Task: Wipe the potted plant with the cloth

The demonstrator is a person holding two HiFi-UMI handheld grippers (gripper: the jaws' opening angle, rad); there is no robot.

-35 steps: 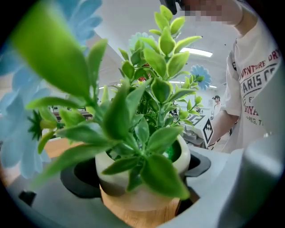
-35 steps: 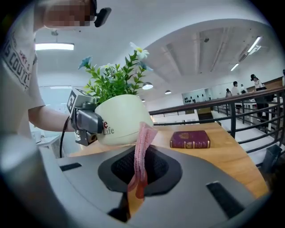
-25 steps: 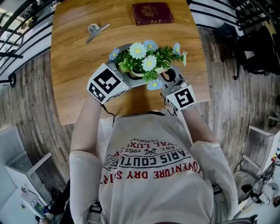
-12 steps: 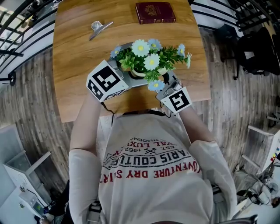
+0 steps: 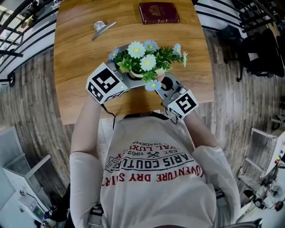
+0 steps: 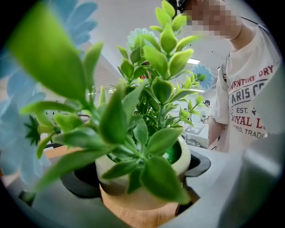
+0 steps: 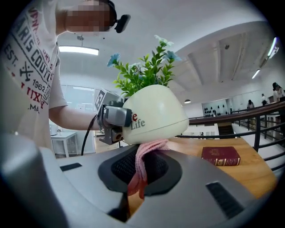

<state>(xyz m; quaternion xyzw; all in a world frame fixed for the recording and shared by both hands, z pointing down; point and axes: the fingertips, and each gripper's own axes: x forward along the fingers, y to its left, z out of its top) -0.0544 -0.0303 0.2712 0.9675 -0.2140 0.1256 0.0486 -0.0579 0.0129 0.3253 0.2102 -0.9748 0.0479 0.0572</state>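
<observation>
Snugly within left gripper (image 6: 141,198): potted plant (image 6: 147,133)

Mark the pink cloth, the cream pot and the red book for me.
pink cloth (image 7: 141,164), right gripper view, middle of the hanging strip.
cream pot (image 7: 156,113), right gripper view, its rounded side wall.
red book (image 5: 159,12), head view, centre of the cover.
</observation>
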